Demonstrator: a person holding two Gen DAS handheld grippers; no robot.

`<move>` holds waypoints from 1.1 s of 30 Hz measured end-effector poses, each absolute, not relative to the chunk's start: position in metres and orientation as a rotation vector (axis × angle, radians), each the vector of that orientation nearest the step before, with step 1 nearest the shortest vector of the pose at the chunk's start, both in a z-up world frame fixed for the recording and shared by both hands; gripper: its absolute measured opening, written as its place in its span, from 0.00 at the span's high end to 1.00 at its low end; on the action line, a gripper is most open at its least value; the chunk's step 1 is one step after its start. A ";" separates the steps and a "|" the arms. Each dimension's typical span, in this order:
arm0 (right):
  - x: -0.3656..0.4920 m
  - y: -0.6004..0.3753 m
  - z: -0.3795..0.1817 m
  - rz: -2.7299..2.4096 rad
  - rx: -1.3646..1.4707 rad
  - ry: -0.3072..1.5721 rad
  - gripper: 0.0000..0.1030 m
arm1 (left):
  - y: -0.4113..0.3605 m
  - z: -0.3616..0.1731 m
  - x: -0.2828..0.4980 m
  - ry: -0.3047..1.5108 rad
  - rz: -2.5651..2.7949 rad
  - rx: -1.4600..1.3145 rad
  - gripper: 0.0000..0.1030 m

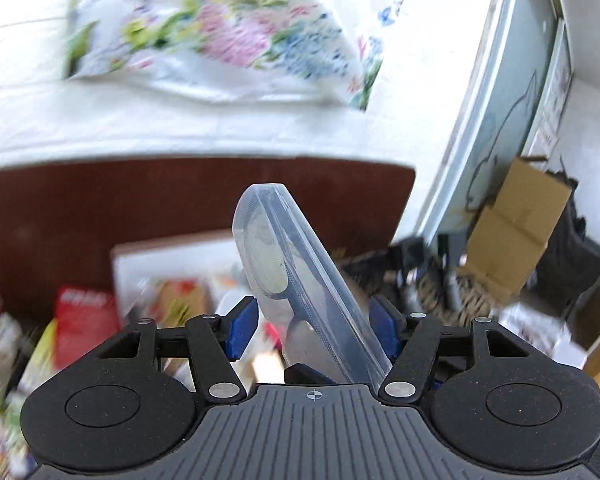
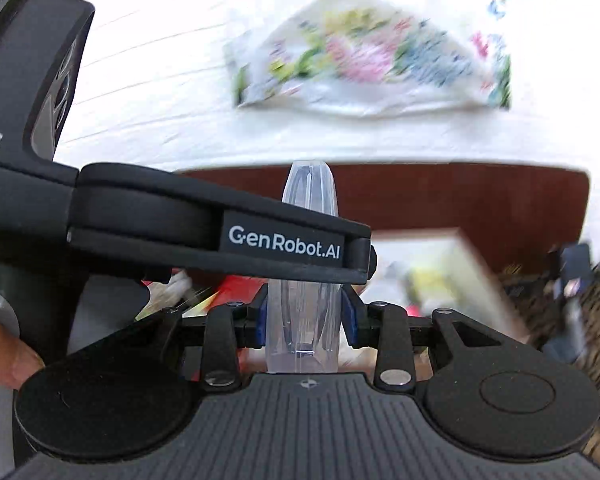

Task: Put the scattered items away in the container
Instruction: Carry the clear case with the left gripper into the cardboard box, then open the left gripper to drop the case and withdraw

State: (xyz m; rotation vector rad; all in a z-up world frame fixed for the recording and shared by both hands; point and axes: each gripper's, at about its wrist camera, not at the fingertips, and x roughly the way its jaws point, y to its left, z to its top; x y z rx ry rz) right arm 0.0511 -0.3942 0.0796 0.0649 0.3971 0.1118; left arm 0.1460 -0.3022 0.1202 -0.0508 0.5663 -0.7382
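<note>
Progress looks partial: we see both grippers clamped on one clear glasses case [image 1: 296,280], left gripper [image 1: 312,330] and right gripper [image 2: 306,316], held aloft beyond the table edge [image 1: 180,148]. Container not identifiable; floral pouch [image 1: 220,36] remains out.

White bedsheet [image 1: 188,136] w/ floral cloth [image 1: 220,36] lying on it tops a dark brown bed frame [image 1: 180,200]; right of frame, pale glass door [image 1: 496,112], cardboard box [image 1: 516,232] nearby, bright daylight.
</note>
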 end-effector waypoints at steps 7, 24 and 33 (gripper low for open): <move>0.128 -0.451 0.066 0.064 0.025 0.478 0.62 | -0.365 0.076 0.223 0.669 -0.811 -0.075 0.37; 0.254 -0.520 -0.035 -0.063 -0.031 0.741 0.30 | -0.425 -0.016 0.336 0.957 -0.682 -0.156 0.01; 0.225 -0.504 -0.021 -0.042 -0.088 0.702 0.20 | -0.406 -0.002 0.298 0.956 -0.718 -0.091 0.01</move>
